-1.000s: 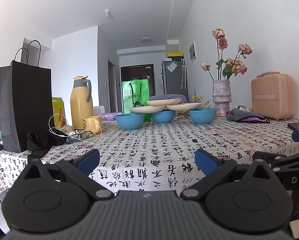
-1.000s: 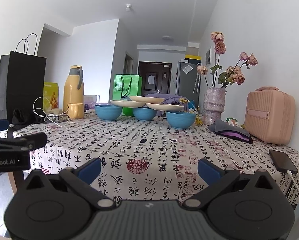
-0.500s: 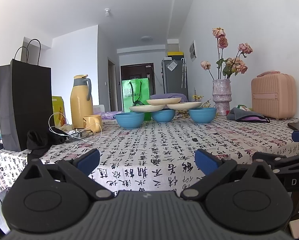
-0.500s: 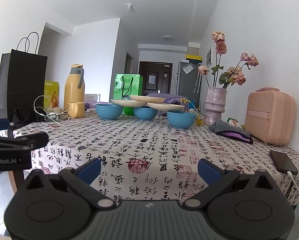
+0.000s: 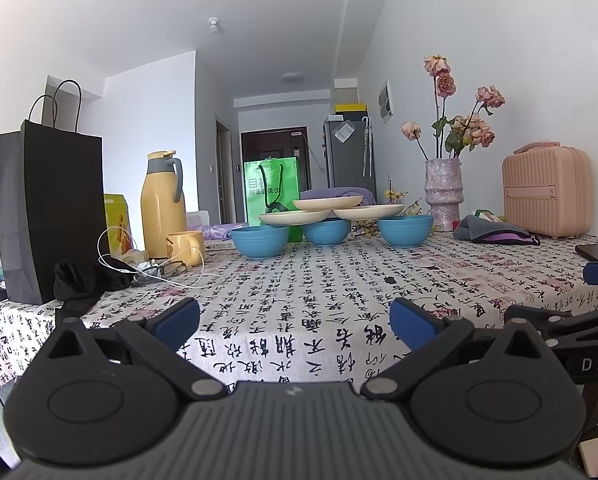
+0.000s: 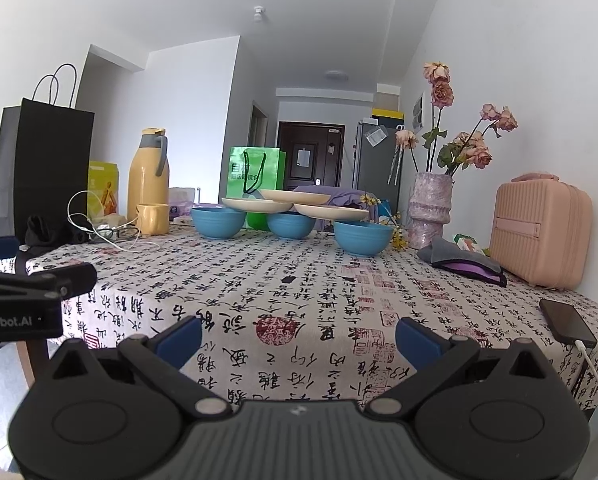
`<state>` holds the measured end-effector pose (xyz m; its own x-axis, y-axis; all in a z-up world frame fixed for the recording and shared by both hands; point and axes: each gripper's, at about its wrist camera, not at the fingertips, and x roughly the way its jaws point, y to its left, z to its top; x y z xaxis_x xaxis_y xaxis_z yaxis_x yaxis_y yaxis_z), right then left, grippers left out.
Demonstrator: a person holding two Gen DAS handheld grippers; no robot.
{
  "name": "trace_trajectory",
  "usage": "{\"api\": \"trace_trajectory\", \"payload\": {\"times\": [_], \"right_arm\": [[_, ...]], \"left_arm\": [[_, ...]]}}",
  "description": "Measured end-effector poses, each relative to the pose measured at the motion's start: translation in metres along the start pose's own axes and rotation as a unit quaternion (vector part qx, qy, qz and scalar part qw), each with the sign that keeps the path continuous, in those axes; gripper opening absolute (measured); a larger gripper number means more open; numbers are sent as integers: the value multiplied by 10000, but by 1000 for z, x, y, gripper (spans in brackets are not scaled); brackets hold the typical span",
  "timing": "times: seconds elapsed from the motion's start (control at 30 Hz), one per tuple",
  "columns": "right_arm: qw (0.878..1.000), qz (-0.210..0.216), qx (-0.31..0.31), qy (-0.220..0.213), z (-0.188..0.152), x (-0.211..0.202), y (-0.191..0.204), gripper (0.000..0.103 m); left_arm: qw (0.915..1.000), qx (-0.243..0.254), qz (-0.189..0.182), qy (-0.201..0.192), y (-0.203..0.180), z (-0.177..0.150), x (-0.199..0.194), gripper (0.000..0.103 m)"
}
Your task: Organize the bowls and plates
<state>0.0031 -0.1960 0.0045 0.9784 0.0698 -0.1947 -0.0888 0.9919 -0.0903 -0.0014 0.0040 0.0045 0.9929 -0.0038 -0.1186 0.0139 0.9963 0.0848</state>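
Note:
Three blue bowls stand in a row at the far side of the table: a left bowl (image 5: pixel 260 241) (image 6: pixel 218 222), a middle bowl (image 5: pixel 326 232) (image 6: pixel 290 225) and a right bowl (image 5: pixel 405 231) (image 6: pixel 363 238). Three cream plates rest on their rims: a left plate (image 5: pixel 293 218) (image 6: pixel 256 205), a top plate (image 5: pixel 327 202) (image 6: pixel 295 197) and a right plate (image 5: pixel 368 212) (image 6: pixel 331 212). My left gripper (image 5: pixel 294 323) is open at the near table edge, far from them. Beside it, my right gripper (image 6: pixel 298 338) is open too, holding nothing.
The table wears a calligraphy-print cloth (image 5: pixel 319 292). On its left are a black paper bag (image 5: pixel 49 216), a yellow thermos (image 5: pixel 162 204), a yellow mug (image 5: pixel 185 242) and cables (image 5: pixel 139 268). On its right are a flower vase (image 6: pixel 429 210), a pink case (image 6: pixel 541 232), a grey pouch (image 6: pixel 461 258) and a phone (image 6: pixel 567 322).
Both grippers have risen a little and crept slightly toward the table. Bowls and plates have not moved.

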Motion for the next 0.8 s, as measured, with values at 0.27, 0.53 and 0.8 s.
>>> {"api": "trace_trajectory", "payload": {"times": [0.27, 0.53, 0.8], "right_arm": [[10000, -8, 10, 5, -1, 1, -1, 103], [10000, -8, 12, 7, -1, 1, -1, 103], [10000, -34, 28, -7, 0, 2, -1, 103]], "left_arm": [[10000, 6, -4, 10, 0, 0, 0, 103], [10000, 18, -12, 11, 1, 0, 1, 103], [10000, 25, -71, 42, 3, 1, 5, 103]]}}
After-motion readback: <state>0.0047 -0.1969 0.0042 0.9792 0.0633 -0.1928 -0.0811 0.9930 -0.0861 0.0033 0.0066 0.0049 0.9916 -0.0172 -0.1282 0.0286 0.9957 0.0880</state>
